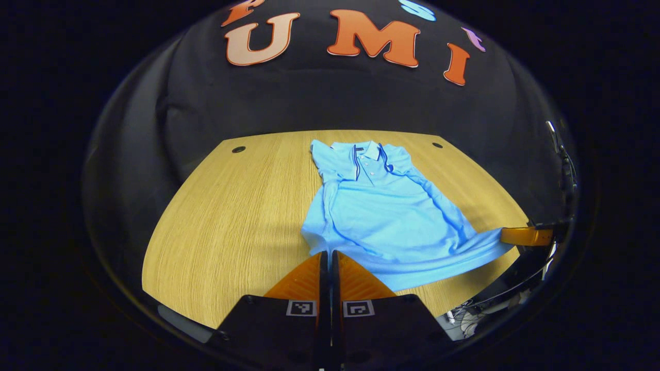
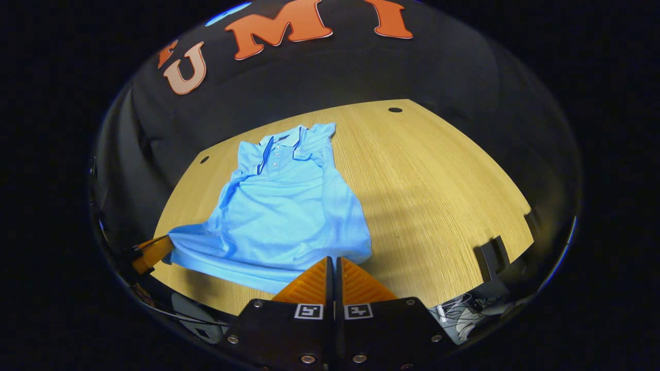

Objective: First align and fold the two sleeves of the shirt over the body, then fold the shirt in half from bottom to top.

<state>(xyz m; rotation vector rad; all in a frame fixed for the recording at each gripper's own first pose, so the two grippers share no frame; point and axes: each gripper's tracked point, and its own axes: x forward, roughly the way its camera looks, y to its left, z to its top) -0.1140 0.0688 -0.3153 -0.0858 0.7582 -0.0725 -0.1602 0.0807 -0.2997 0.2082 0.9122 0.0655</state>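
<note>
A light blue polo shirt point(image 1: 381, 211) lies collar-away on the wooden table point(image 1: 232, 221), both sleeves folded in over the body. My left gripper point(image 1: 329, 253) is shut on the hem's near left corner. In the left gripper view, the right gripper point(image 1: 526, 236) pinches the hem's far right corner, and the hem hangs stretched between the two, slightly off the table. In the right gripper view, the shirt point(image 2: 283, 211) spreads to the left of centre. My right gripper point(image 2: 333, 259) is shut on its near right hem corner, and the left gripper point(image 2: 152, 252) holds the opposite corner.
Bare wood point(image 2: 438, 196) stretches to the right of the shirt, with a small black bracket point(image 2: 492, 255) at the table's near right edge. Small dark holes point(image 1: 238, 149) sit near the table's far corners. Loose cables point(image 1: 464, 317) lie below the near edge.
</note>
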